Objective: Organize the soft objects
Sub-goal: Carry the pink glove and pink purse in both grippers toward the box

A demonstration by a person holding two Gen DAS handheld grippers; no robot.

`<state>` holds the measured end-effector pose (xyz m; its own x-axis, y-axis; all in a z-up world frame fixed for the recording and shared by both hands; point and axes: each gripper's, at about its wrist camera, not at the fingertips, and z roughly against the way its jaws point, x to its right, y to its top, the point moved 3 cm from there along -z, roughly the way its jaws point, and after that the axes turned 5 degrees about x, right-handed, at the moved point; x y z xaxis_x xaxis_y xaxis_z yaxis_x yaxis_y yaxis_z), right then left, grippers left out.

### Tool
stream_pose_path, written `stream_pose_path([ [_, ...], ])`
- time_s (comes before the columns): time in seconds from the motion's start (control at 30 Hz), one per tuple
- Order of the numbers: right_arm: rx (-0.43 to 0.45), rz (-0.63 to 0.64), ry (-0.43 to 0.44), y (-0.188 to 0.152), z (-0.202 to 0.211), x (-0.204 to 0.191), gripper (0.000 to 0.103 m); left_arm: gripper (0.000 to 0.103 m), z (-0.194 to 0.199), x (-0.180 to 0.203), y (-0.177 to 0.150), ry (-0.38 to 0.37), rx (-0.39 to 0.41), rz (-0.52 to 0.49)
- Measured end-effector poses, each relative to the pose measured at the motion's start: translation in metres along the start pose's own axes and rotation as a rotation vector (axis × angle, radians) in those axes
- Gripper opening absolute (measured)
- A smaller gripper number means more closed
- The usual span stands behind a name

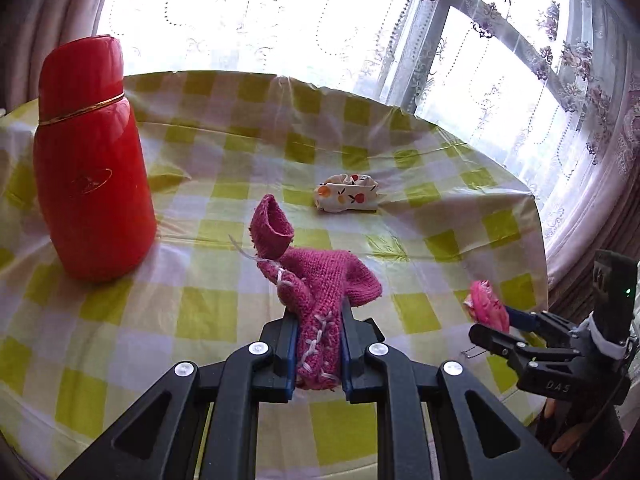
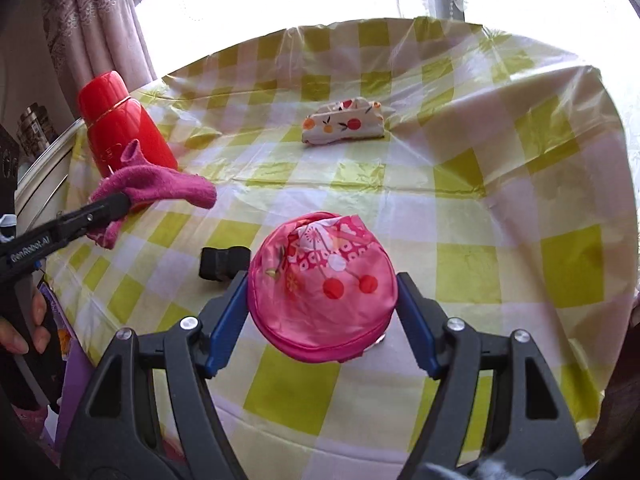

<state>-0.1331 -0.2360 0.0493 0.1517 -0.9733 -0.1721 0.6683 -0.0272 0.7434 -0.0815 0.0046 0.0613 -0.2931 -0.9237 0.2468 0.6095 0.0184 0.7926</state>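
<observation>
My left gripper [image 1: 319, 316] is shut on a magenta knitted sock [image 1: 320, 280] and holds it above the checked tablecloth; it also shows in the right wrist view [image 2: 152, 188]. My right gripper [image 2: 322, 280] is shut on a round pink pouch with a cherry print [image 2: 324, 280], low over the table; the pouch shows in the left wrist view [image 1: 486, 306] at the right. A white fruit-print fabric bundle [image 1: 347, 194] lies on the table further back, also in the right wrist view [image 2: 344, 120].
A tall red flask [image 1: 90, 160] stands at the left of the table, also in the right wrist view [image 2: 120, 120]. A small black object [image 2: 222, 262] lies left of the pouch. The yellow-checked cloth [image 1: 200, 304] drops off at the right edge. Curtained windows stand behind.
</observation>
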Motion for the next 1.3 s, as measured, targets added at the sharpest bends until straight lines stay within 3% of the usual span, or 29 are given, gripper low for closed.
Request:
stream_pose_path([
  [0.47,0.018,0.103,0.027,0.002,0.031,-0.049,0.074,0.017,0.051,-0.019,-0.02,0.126,0.02,-0.069],
  [1.3,0.185,0.176,0.071,0.034,0.094,-0.095,0.074,0.018,0.109,-0.001,-0.015,0.131,0.153,-0.147],
])
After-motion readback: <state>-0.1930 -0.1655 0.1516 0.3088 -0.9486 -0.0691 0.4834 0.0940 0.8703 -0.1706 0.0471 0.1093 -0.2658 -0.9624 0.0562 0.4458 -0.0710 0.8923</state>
